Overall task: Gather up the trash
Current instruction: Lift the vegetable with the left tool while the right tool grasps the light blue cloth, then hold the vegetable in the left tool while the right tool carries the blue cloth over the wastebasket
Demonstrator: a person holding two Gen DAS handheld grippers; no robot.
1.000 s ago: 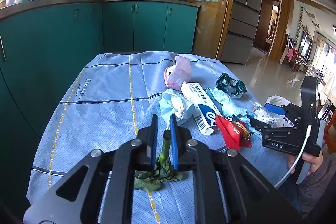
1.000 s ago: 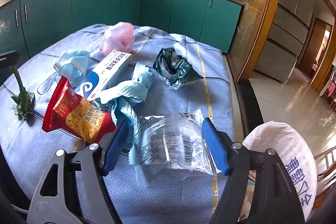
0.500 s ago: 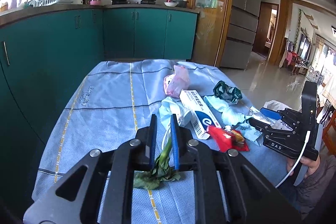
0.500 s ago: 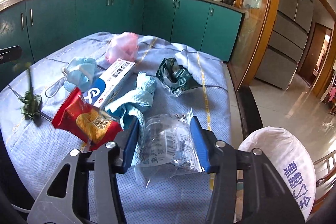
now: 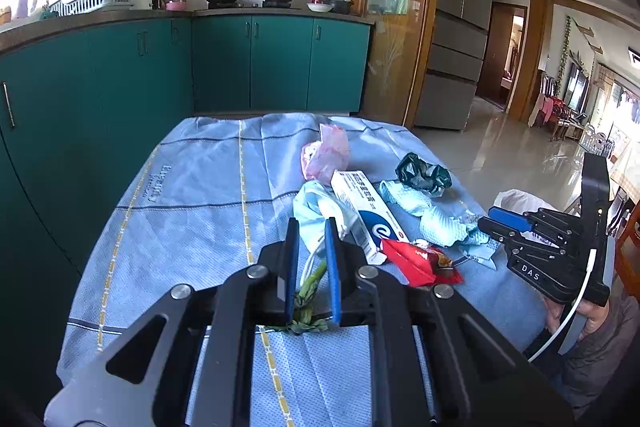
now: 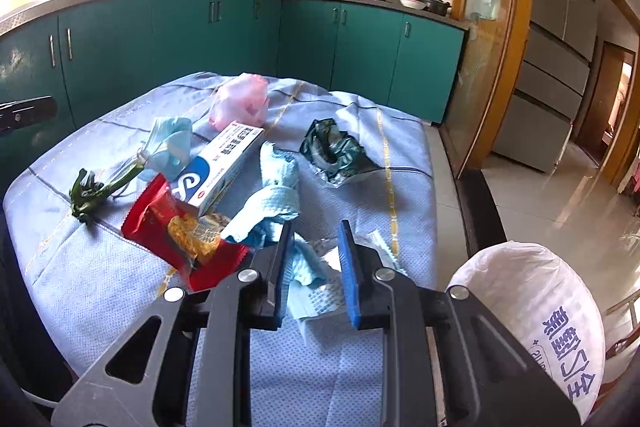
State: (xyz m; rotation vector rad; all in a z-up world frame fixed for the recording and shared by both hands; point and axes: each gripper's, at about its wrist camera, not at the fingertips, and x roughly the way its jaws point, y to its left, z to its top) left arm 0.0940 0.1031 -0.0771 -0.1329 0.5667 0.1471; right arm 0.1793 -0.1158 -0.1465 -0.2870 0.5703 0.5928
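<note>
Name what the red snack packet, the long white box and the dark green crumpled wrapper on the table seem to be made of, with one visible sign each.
Red snack packet: glossy plastic film, judging by its sheen and creases.
Long white box: probably printed card, with flat faces and sharp edges.
Dark green crumpled wrapper: likely foil-lined plastic, holding stiff, shiny crumples.

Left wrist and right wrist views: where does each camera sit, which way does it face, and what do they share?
Left wrist: behind the left claw, facing the stove wall across the table; the claw grips a green vegetable stalk; the right claw and a hand show.
Right wrist: behind the right claw, shut on a clear wrapper; white bin bag at right.
Shared: toothpaste box.
</note>
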